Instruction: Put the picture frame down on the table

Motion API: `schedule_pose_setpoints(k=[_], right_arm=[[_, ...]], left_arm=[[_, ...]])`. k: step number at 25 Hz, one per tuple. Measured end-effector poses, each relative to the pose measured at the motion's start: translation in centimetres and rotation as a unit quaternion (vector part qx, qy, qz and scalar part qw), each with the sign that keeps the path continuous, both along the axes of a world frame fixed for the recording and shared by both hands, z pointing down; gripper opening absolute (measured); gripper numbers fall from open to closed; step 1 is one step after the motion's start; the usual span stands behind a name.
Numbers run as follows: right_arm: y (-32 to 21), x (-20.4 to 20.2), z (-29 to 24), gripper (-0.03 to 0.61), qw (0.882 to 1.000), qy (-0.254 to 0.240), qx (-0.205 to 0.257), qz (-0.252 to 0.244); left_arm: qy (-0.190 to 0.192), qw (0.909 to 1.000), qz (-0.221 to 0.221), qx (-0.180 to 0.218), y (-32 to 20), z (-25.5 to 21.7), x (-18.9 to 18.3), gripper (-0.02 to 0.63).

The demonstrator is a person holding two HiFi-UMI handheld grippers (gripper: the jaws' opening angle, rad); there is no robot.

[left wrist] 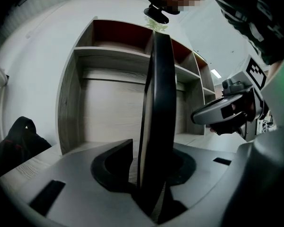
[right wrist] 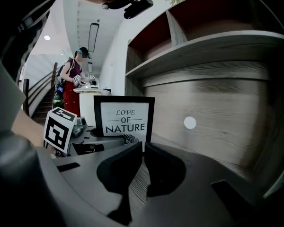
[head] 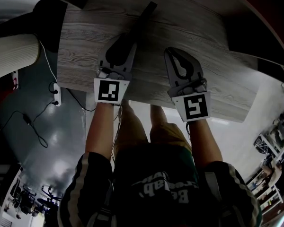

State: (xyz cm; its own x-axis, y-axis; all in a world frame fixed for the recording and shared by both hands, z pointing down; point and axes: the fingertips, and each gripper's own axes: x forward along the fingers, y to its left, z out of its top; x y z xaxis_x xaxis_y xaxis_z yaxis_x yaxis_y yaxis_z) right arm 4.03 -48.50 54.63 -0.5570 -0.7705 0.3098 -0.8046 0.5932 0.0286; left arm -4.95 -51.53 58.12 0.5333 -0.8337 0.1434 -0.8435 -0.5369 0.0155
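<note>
A black picture frame (right wrist: 124,119) with the print "LOVE OF NATURE" stands upright over the wooden table (head: 203,41). My left gripper (head: 123,41) is shut on the frame's lower edge. In the left gripper view the frame (left wrist: 156,108) runs edge-on between the jaws. From the head view it shows as a dark strip (head: 144,18) reaching away from that gripper. My right gripper (head: 173,51) hovers beside it to the right, shut, with nothing between its fingers. I cannot tell whether the frame's bottom touches the table.
A wooden shelf unit (left wrist: 109,56) with red-backed upper compartments rises behind the table. A black bag (left wrist: 19,141) lies at the table's left end. Cables and a power strip (head: 56,94) lie on the floor left of the table. A person (right wrist: 73,86) stands far off.
</note>
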Motion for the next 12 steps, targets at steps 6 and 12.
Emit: schedule_pose_setpoints(k=[6, 12], right_arm=[[0.2, -0.2, 0.2, 0.041, 1.000, 0.000, -0.005, 0.001], [0.4, -0.2, 0.3, 0.041, 1.000, -0.001, -0.006, 0.000]], left_arm=[[0.001, 1.0000, 0.007, -0.006, 0.0, 0.2, 0.1, 0.106], [0.025, 0.9991, -0.021, -0.026, -0.8, 0.4, -0.9, 0.031]])
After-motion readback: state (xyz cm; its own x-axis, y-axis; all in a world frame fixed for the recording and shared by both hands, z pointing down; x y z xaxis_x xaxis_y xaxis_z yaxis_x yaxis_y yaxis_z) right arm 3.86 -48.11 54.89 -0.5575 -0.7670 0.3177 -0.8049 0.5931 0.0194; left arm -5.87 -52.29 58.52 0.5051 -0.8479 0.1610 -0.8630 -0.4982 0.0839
